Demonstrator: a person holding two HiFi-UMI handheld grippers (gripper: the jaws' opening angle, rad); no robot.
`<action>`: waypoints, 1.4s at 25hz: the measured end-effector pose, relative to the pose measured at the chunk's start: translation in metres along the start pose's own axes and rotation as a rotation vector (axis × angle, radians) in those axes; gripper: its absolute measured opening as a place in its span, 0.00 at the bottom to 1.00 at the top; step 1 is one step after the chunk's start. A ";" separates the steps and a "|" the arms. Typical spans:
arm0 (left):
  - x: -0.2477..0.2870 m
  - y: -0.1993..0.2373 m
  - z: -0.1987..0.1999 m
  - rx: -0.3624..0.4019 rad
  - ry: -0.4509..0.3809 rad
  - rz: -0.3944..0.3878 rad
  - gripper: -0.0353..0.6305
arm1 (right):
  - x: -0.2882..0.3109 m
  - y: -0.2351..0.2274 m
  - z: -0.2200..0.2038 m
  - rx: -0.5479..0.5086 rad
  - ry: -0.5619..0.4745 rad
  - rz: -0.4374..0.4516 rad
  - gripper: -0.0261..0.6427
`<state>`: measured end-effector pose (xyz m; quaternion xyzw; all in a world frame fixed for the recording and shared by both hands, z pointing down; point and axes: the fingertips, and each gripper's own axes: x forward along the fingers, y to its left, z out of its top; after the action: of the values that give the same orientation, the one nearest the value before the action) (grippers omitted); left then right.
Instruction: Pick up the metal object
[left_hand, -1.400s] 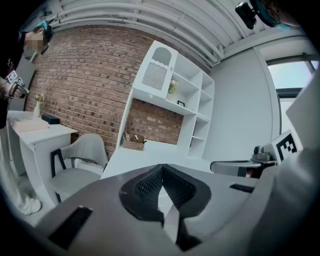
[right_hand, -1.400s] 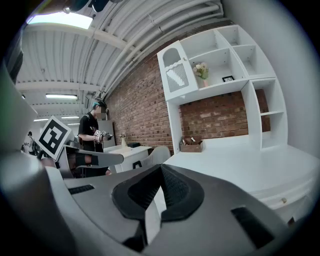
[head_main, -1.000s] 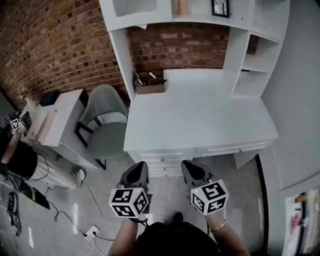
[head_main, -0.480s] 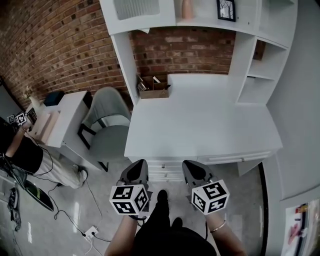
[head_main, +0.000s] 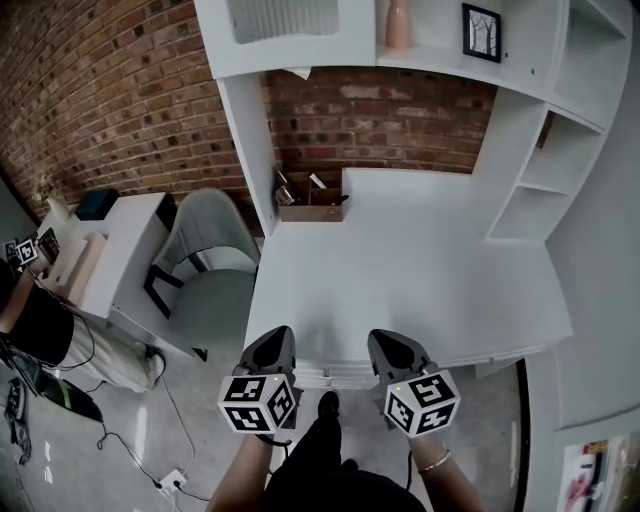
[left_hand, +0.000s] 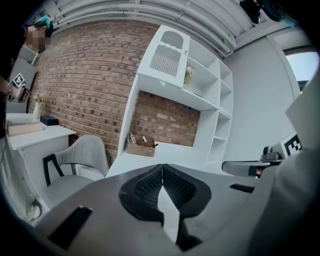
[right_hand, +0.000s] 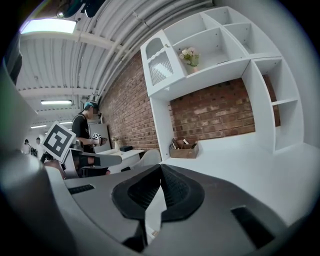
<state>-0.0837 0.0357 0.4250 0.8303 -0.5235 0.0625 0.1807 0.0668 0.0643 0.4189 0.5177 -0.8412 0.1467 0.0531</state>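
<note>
A small brown cardboard box (head_main: 312, 205) stands at the back left corner of the white desk (head_main: 420, 270), against the brick wall. Small items stick out of it, one shiny and metallic (head_main: 284, 190) at its left end; I cannot make them out further. The box (left_hand: 140, 148) also shows far ahead in the left gripper view, and the box (right_hand: 184, 150) in the right gripper view. My left gripper (head_main: 278, 336) (left_hand: 161, 168) and right gripper (head_main: 386, 340) (right_hand: 160, 167) hover side by side at the desk's front edge, both shut and holding nothing.
A grey chair (head_main: 212, 262) stands left of the desk, with a white side table (head_main: 115, 250) beyond it and a person (head_main: 35, 320) at the far left. Shelves rise above and right of the desk, with a vase (head_main: 398, 24) and a picture frame (head_main: 482, 30).
The view has moved forward over the desk. Both grippers have come from over the floor up to the desk's front edge, still shut.
</note>
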 end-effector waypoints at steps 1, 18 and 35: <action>0.011 0.006 0.003 -0.004 0.002 0.000 0.07 | 0.012 -0.005 0.003 0.002 0.004 -0.001 0.05; 0.175 0.098 0.066 -0.046 0.028 -0.024 0.07 | 0.182 -0.064 0.046 0.018 0.063 -0.018 0.05; 0.277 0.126 0.104 -0.108 0.039 0.000 0.15 | 0.260 -0.101 0.071 0.014 0.095 0.049 0.05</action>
<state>-0.0820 -0.2860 0.4395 0.8180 -0.5224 0.0504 0.2355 0.0413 -0.2218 0.4338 0.4897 -0.8491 0.1783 0.0859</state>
